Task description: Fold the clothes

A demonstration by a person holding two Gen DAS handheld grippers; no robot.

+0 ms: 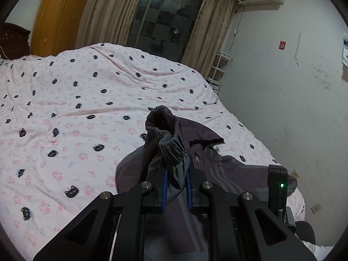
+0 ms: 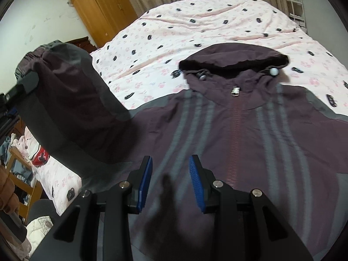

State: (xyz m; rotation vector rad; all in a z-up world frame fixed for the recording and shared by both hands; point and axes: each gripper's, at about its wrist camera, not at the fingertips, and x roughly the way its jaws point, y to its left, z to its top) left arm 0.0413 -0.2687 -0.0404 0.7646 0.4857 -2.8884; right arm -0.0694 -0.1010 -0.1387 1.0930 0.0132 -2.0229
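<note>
Your left gripper [image 1: 176,187] has its jaws clamped on the elastic sleeve cuff [image 1: 173,150] of the light, limp, slippery hooded jacket [image 2: 239,130] spread on the bed [image 2: 195,21], while your right gripper [image 2: 170,180] hovers open-jawed over the chest, so take hold at seams.

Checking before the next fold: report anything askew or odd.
Only the sleeve stands out: the left gripper holds its cuff above the jacket, which lies flat on the bed.
</note>
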